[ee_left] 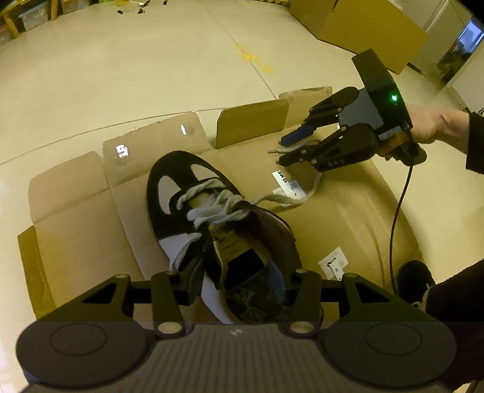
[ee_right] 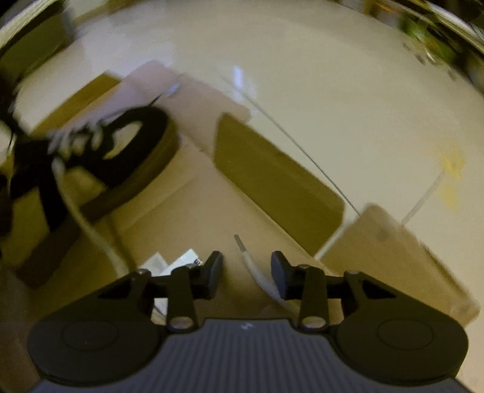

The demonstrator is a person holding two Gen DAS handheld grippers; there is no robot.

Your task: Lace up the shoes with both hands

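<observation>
Left wrist view: left gripper (ee_left: pixel 242 282) half-open, 2 fingers clamping black-and-white sneaker (ee_left: pixel 211 229) heel steady; right gripper (ee_left: pixel 282 151) jaws straddle white lace tip (ee_left: pixel 279 150), not pinching, readied for threading.

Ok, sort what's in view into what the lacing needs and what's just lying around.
For the job:
shoe
its loose lace
left gripper, clamped on the heel
right gripper, jaws open around the lace tip

Lying about:
cardboard sheet under the shoe
paper labels
cardboard box on the floor
</observation>
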